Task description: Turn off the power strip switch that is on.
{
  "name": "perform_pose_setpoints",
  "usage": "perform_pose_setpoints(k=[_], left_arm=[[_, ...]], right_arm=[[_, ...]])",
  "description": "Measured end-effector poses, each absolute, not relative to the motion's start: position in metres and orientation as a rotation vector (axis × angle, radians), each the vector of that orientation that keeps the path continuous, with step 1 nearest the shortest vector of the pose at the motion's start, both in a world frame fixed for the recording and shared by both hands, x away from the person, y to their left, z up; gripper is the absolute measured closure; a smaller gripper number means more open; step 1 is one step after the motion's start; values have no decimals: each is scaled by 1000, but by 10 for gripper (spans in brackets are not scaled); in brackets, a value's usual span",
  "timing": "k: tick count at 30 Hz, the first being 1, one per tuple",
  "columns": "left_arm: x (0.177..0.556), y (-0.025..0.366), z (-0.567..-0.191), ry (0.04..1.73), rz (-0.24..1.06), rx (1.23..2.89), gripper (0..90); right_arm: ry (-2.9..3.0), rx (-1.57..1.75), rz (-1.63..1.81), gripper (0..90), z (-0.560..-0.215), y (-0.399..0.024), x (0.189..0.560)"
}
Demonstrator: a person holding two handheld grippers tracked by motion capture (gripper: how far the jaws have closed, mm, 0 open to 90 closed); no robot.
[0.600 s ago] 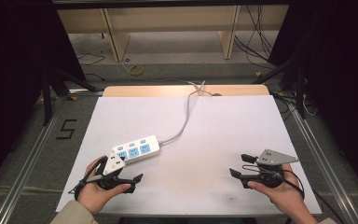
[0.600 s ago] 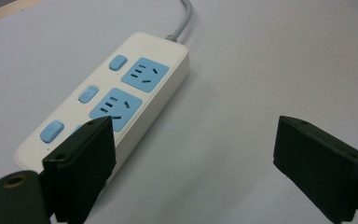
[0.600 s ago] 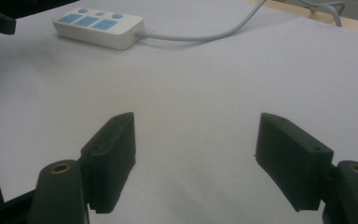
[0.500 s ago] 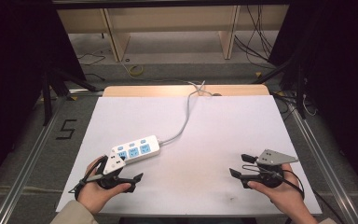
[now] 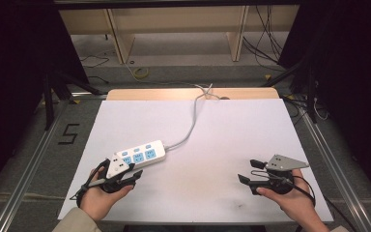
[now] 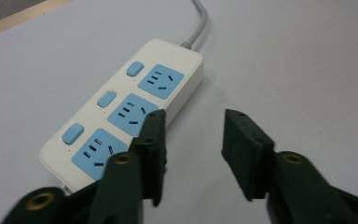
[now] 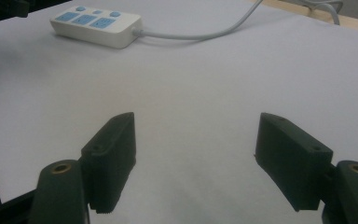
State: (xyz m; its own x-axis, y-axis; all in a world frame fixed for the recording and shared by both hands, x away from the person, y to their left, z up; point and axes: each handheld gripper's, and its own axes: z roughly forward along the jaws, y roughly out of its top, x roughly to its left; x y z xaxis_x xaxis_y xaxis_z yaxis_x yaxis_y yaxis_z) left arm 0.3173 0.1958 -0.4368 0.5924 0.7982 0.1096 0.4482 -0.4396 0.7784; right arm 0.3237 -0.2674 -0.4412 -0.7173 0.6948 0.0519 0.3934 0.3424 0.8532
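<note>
A white power strip (image 5: 140, 154) with blue sockets and blue switches lies on the white table (image 5: 232, 130), near its front left. Its grey cable (image 5: 191, 124) runs to the far edge. My left gripper (image 5: 134, 172) rests on the table just in front of the strip's near end, pointing right. In the left gripper view the strip (image 6: 121, 112) sits close by at the left, and the left gripper (image 6: 193, 135) stands open with bare table between its jaws. My right gripper (image 5: 247, 170) is at the front right, wide open (image 7: 196, 135) and empty. It faces the strip (image 7: 95, 25) from far off.
A wooden strip (image 5: 188, 93) borders the table's far edge, where the cable drops off. Metal rails run along both sides of the table. Wooden shelving and loose cables stand on the floor beyond. A "5" mark (image 5: 68, 133) is on the floor at the left.
</note>
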Motion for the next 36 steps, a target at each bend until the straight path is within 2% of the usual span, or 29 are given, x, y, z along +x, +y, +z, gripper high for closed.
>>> perform_pose_setpoints(k=[5, 12, 36], left_arm=[[319, 194, -434, 954, 578, 2144, 894], [326, 196, -432, 1006, 538, 2143, 898], [352, 204, -424, 1056, 562, 2131, 899]], right_arm=[[2298, 963, 1314, 293, -442, -266, 324], [2304, 966, 1308, 293, -442, -266, 324], [2330, 947, 1307, 293, -443, -260, 325]])
